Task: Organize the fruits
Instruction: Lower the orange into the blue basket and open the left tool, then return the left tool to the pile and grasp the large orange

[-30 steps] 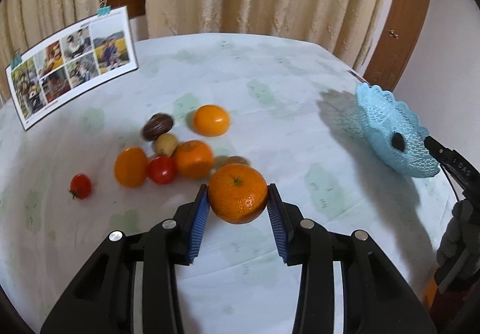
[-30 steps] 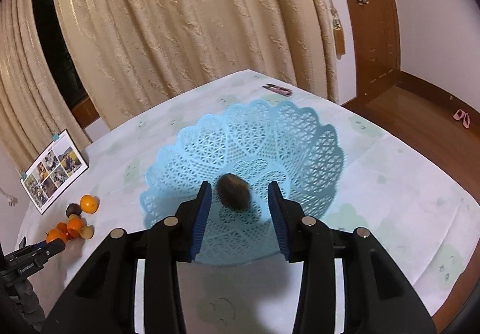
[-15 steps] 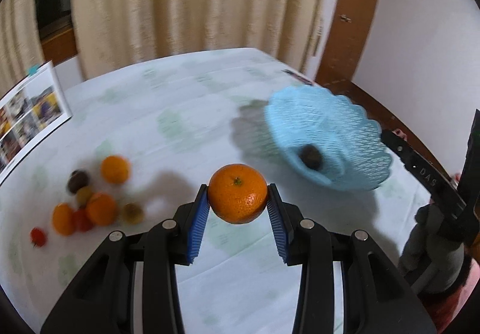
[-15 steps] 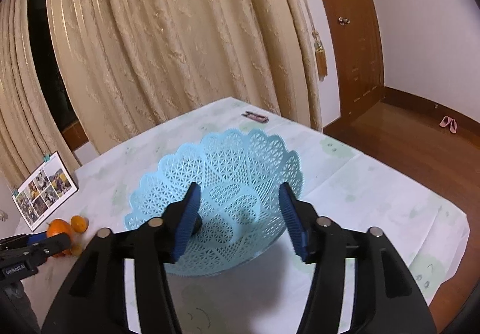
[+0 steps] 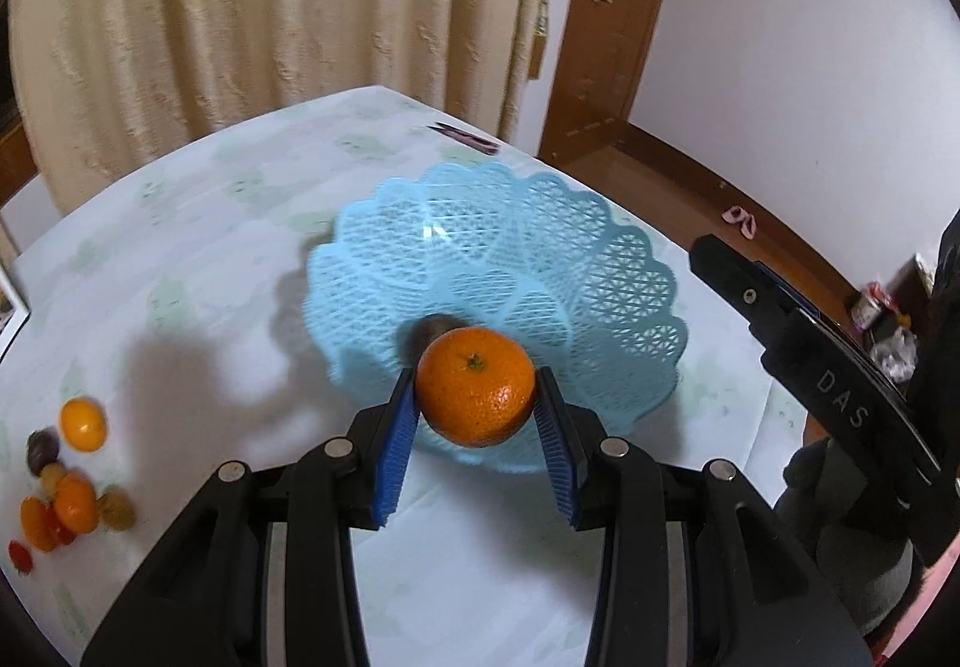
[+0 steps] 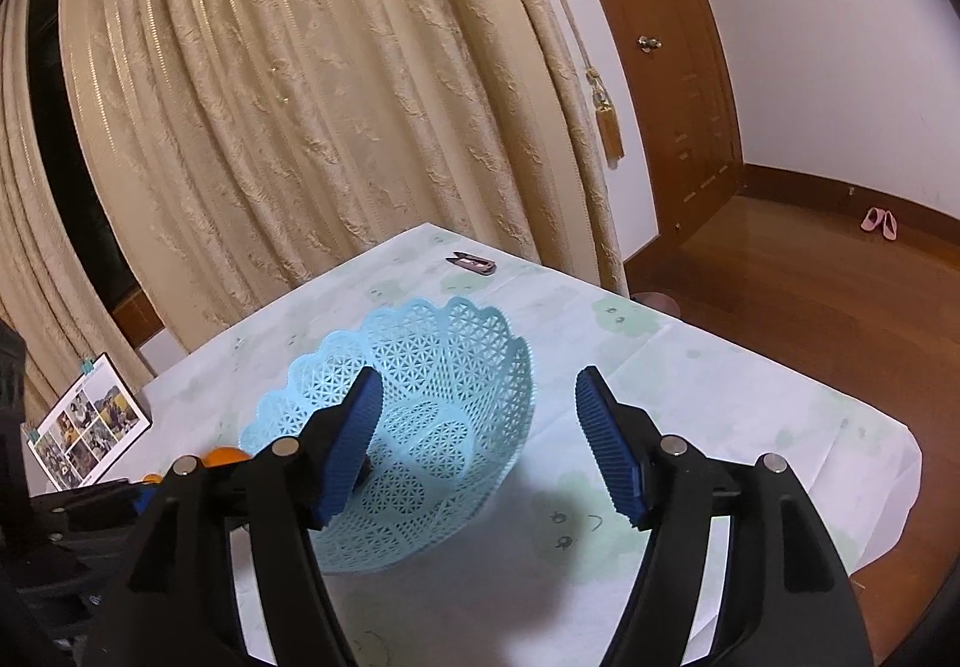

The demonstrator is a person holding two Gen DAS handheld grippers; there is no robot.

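Observation:
My left gripper [image 5: 475, 415] is shut on an orange mandarin [image 5: 475, 385] and holds it above the near rim of the light blue lattice basket [image 5: 540, 253]. A dark brown fruit [image 5: 427, 332] lies in the basket, partly hidden behind the mandarin. Several loose fruits, among them an orange one [image 5: 83, 423], lie on the table at the far left. My right gripper [image 6: 477, 427] is open and empty, above and to the right of the basket [image 6: 444, 367]. Its arm shows at the right of the left wrist view [image 5: 822, 367].
The table has a white cloth with a pale green print [image 5: 180, 247]. A small dark object [image 6: 471, 263] lies near the far table edge. A photo board [image 6: 87, 421] stands at the left. Curtains and a wooden door stand behind the table.
My left gripper has carried the mandarin from the fruit pile rightward to the basket. My right gripper has opened wide, let go of the brown fruit in the basket, and pulled back.

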